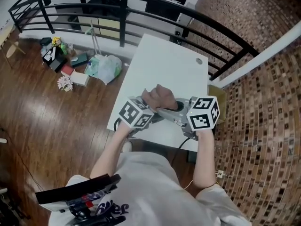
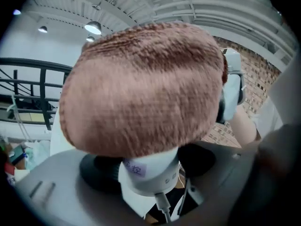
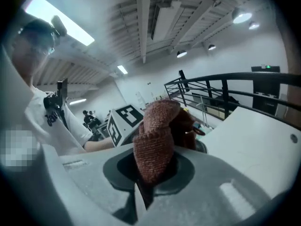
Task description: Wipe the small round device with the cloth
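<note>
A small round device (image 2: pixel 151 175) of smooth white plastic, marked with one purple label (image 2: pixel 136 169) and fed by one thin cable (image 2: pixel 162 205), is clamped between the widely spread jaws of the left gripper (image 2: pixel 149 165). It is held over the near part of a plain white table (image 1: pixel 164 65). Its top is covered by one nubby, rust-brown cloth (image 2: pixel 141 88), bunched into a dome. A fold of that cloth is pinched by the right gripper (image 3: pixel 151 168), whose jaws are closed down to the cloth's thickness. In the head view the device is largely hidden under the cloth. Two grippers are counted, each bearing one black-and-white cube (image 1: pixel 135 113). Beyond the table a black metal railing (image 1: pixel 122 4) is seen. A glossy wooden floor (image 1: pixel 47 117) at the left is strewn with a pale bag (image 1: pixel 104 67) and small boxes. Brickwork (image 1: pixel 263 126) is seen at the right.
</note>
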Motion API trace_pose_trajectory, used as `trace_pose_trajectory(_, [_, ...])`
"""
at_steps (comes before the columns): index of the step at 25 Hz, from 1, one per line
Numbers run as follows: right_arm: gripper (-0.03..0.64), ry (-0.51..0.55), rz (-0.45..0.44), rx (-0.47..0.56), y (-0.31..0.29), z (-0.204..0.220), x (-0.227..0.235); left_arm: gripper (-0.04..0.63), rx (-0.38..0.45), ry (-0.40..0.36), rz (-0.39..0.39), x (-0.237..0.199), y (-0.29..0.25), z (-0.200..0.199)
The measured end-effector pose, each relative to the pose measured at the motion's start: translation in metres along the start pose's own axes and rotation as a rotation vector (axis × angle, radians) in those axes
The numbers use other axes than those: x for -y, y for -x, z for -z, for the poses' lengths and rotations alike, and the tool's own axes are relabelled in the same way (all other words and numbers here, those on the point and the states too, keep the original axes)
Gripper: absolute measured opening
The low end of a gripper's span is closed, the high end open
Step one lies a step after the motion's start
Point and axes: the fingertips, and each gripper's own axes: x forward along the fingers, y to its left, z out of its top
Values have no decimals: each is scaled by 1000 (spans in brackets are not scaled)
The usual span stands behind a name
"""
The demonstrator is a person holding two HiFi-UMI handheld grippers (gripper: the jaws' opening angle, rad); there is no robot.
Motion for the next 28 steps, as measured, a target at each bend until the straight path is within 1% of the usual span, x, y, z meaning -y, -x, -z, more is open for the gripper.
trace_pose_trajectory(2, [23, 21, 58, -90, -4, 15, 2, 385, 3, 3, -5, -2, 1, 1])
trace_pose_trajectory(3, [23, 27, 77, -118, -5, 20, 2, 385, 4, 3, -4, -2, 2, 2])
trace_pose_trajectory(5, [23, 26, 90, -135, -3, 26, 4, 385, 3, -1, -2, -1, 2, 3])
trace_pose_trajectory(7, [23, 18, 94, -111, 6, 26, 7, 385, 17, -2, 9, 1, 3, -1])
trace_pose_trajectory(9, [23, -5, 90, -32, 18, 20, 10, 385, 51, 5, 38, 3, 7, -8])
trace_pose_trajectory(11, [23, -30, 58, 107, 30, 6, 11, 385, 92, 27, 89, 7, 13, -15])
trace_pose_trajectory(12, [24, -47, 27, 191, 35, -3, 11, 385, 114, 42, 119, 8, 16, -18])
trace_pose_trajectory(14, [23, -117, -43, 354, 44, -20, 16, 385, 156, 68, 175, 11, 23, -25])
trace_pose_trajectory(15, [23, -158, -61, 420, 48, -27, 20, 385, 172, 76, 199, 13, 26, -27])
trace_pose_trajectory(17, [23, -212, -53, 504, 55, -35, 32, 385, 194, 82, 247, 17, 29, -29])
trace_pose_trajectory(19, [23, -240, -52, 536, 58, -40, 41, 385, 219, 91, 306, 25, 32, -32])
trace_pose_trajectory(22, [23, -291, -128, 569, 61, -46, 46, 385, 261, 105, 397, 37, 35, -38])
trace_pose_trajectory(25, [23, -353, -204, 607, 61, -48, 56, 385, 293, 57, 471, 50, 39, -43])
trace_pose_trajectory(28, [24, -394, -336, 576, 52, -43, 48, 385, 349, -7, 599, 74, 54, -53])
